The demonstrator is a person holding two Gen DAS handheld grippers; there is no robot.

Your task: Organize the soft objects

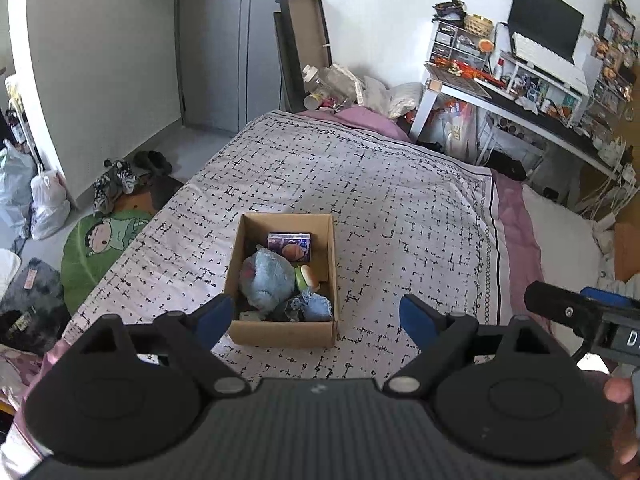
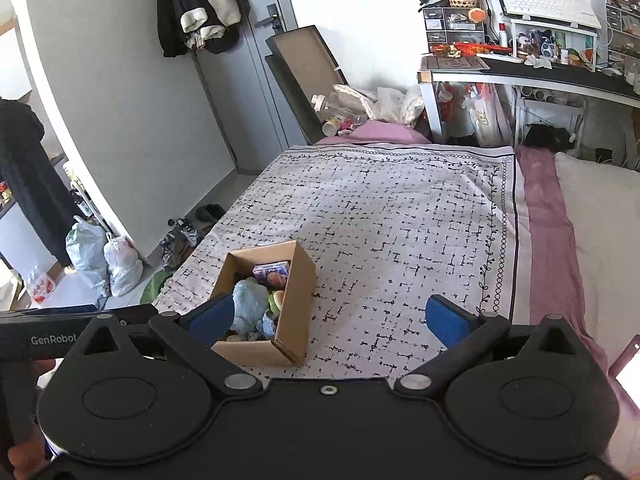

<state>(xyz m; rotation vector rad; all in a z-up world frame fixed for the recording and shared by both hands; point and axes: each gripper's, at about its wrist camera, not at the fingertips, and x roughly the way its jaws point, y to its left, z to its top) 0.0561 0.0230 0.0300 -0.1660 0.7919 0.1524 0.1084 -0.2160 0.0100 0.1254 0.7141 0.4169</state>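
Nearest each lens: both grippers spread wide, nothing between the blue pads. Left gripper [image 1: 316,318] hangs over the bed with the cardboard box [image 1: 240,264] straight ahead, framed between its fingers; left pad [image 1: 214,320] overlaps the box's near-left corner in view, contact can't be judged. Right gripper [image 2: 340,320] sits further right: same box [image 2: 298,292] lies ahead-left, partly behind its left pad [image 2: 210,318], only patterned bedspread [image 2: 380,220] between its fingers.

Box stands upright and open on the bedspread [image 1: 400,208]. Inside, near to far from the left gripper: small light-blue fabric piece [image 1: 316,306] at the near-right corner, big blue plush [image 1: 266,276] centre-left, green-and-tan soft toy [image 1: 306,276] just right of the plush, purple printed carton [image 1: 290,246] against the far wall.

Beyond the box: pink sheet at the bed's far edge and right side, white pillow [image 2: 600,216] far right. Past that, cluttered desk [image 1: 520,100] with monitor [image 1: 546,20] ahead-right, grey door [image 2: 240,60] ahead-left, shoes [image 1: 116,180] on the floor to the left.
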